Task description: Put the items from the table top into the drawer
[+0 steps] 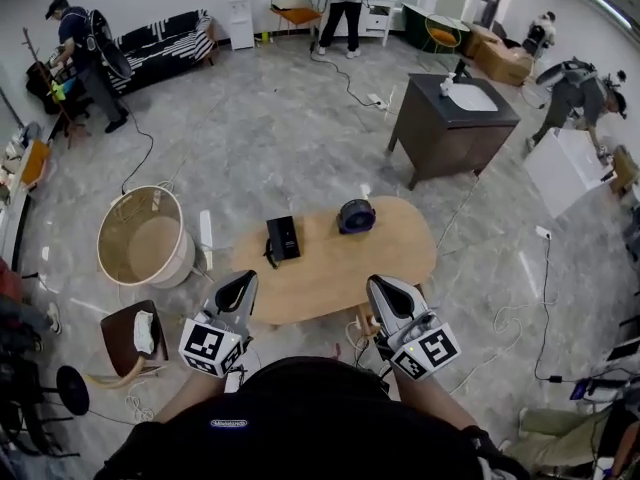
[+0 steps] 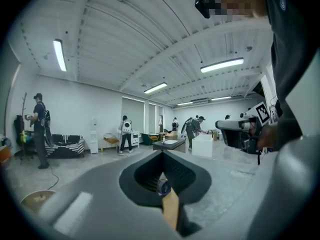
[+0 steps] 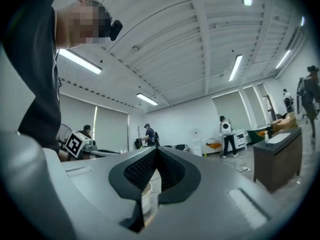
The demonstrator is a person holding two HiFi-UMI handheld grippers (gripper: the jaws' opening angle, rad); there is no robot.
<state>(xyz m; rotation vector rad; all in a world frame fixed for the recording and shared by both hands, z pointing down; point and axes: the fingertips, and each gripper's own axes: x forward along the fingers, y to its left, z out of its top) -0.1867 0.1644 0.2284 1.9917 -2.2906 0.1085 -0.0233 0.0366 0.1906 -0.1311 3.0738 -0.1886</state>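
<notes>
An oval wooden table [image 1: 330, 278] carries a flat black item [image 1: 283, 238] near its left and a round dark blue item [image 1: 356, 215] at its far edge. My left gripper [image 1: 240, 286] hovers over the table's near left edge, well short of the black item. My right gripper [image 1: 385, 290] hovers over the near right edge. In both gripper views the jaws meet at their tips with nothing between them: left gripper [image 2: 162, 156], right gripper [image 3: 156, 151]. Through the slit below the left jaws I glimpse the blue item [image 2: 163, 187]. No drawer shows in any view.
A round wicker basket [image 1: 142, 236] stands on the floor left of the table, with a small stool [image 1: 130, 336] nearer me. A dark cabinet [image 1: 452, 126] stands beyond the table at right. Cables trail over the floor. Several people work along the far walls.
</notes>
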